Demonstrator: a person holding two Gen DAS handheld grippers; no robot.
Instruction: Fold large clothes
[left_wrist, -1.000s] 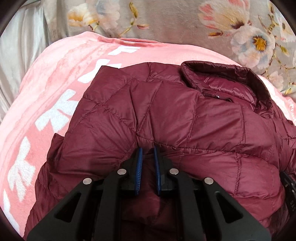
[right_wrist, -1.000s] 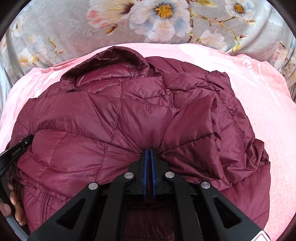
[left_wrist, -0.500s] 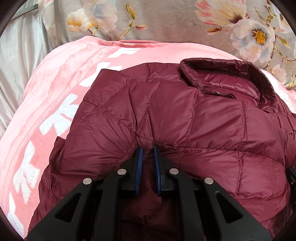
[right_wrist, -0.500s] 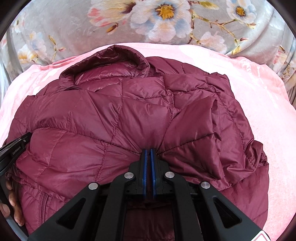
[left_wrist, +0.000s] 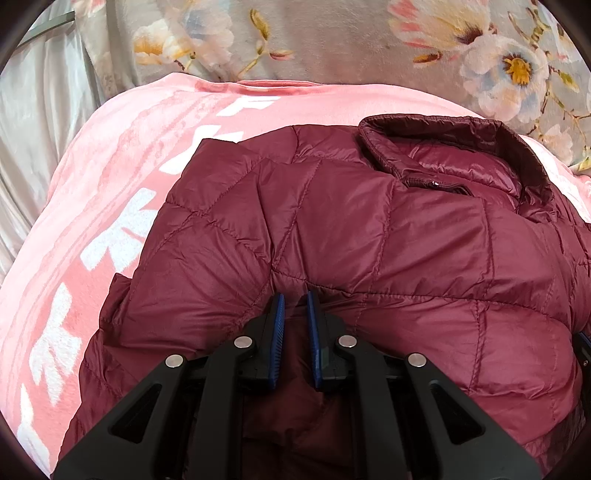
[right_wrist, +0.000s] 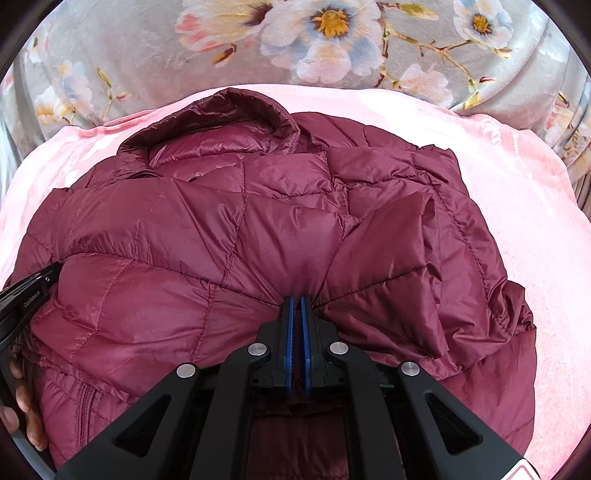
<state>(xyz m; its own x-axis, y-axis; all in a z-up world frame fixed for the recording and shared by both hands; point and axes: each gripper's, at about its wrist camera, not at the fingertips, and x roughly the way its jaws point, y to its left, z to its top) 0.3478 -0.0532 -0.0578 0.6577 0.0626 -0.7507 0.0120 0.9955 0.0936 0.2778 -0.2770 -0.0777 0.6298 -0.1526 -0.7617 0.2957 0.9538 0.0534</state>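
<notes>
Step in hand, my reading: bottom-up fold of maroon puffer jacket (left_wrist: 388, 240). Jacket lies mid-frame on pink blanket (left_wrist: 110, 206), collar (left_wrist: 443, 136) toward top of frame.

Left gripper (left_wrist: 294, 299) pinches jacket fold, narrow gap between pads. Right gripper (right_wrist: 295, 302) clenched tight on jacket fabric.

Next move, I judge: carry both pinched edges toward collar, level, then release.

Right view alone shows person's fingers (right_wrist: 22, 402) lower left, tucked sleeve right. Left view alone shows white blanket pattern (left_wrist: 122, 236), zipper at collar.
</notes>
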